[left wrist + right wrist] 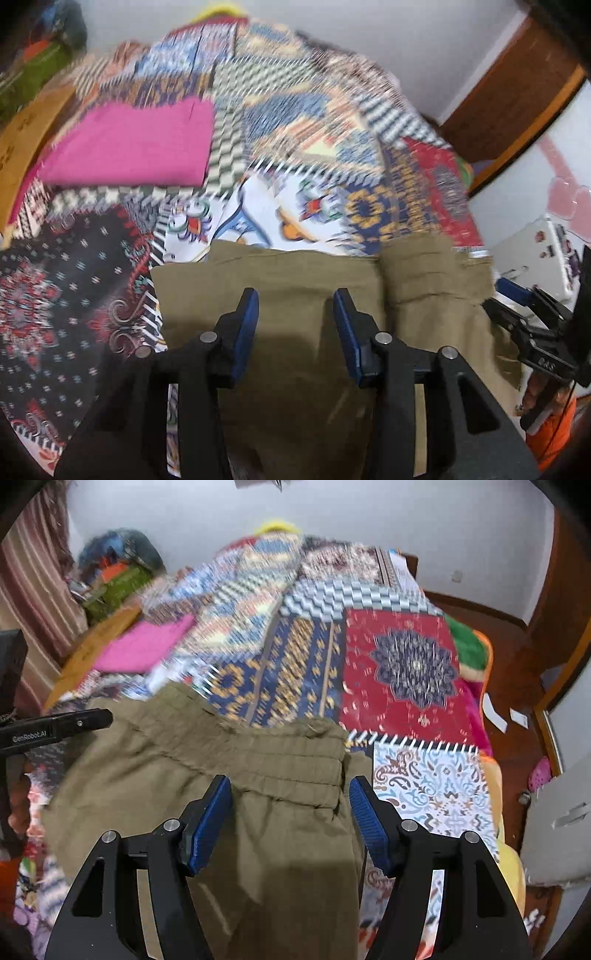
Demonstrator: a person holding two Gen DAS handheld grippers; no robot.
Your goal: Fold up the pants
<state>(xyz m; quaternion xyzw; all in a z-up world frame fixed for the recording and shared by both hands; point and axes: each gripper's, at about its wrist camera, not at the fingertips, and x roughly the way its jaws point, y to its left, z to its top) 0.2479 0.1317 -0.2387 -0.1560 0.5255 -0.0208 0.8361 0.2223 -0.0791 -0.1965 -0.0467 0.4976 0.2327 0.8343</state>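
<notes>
1. Pants [295, 280], olive, spread on patchwork bedspread [317, 122]; left gripper [295, 325] above them, jaws apart, nothing clamped.
2. Gathered waistband [295, 764] clear only from right gripper [290, 812], jaws apart too.
3. Pink folded cloth [129, 147] sharper from left.

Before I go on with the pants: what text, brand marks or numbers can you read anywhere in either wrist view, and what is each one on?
"GenRobot.AI": on the black arm of the left gripper, right wrist view.
"DAS", blurred and uncertain: on the black body of the right gripper, left wrist view.
Stickers on the white box: too small to read.
Nothing readable on the olive pants.
</notes>
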